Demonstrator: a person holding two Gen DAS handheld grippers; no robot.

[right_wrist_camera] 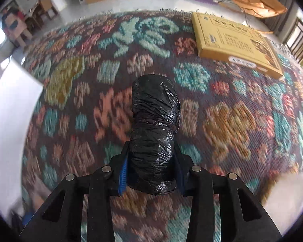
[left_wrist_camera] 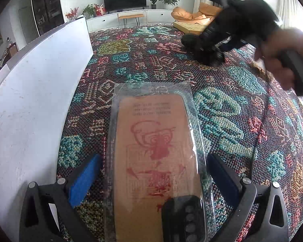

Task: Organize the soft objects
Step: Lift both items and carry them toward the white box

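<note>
Right wrist view: right claw (right_wrist_camera: 152, 173) clamped on black bag roll (right_wrist_camera: 154, 135); pickup step. Left claw (left_wrist_camera: 151, 177) apart, straddling packet (left_wrist_camera: 153, 141). Next: carry roll to grouping spot.

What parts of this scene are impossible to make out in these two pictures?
- Left wrist view: right gripper is motion-blurred; its grip is unclear there.
- Left wrist view: the clear packet's small print is unreadable.
- Right wrist view: the black plastic roll's near end is hidden behind the fingers.
</note>
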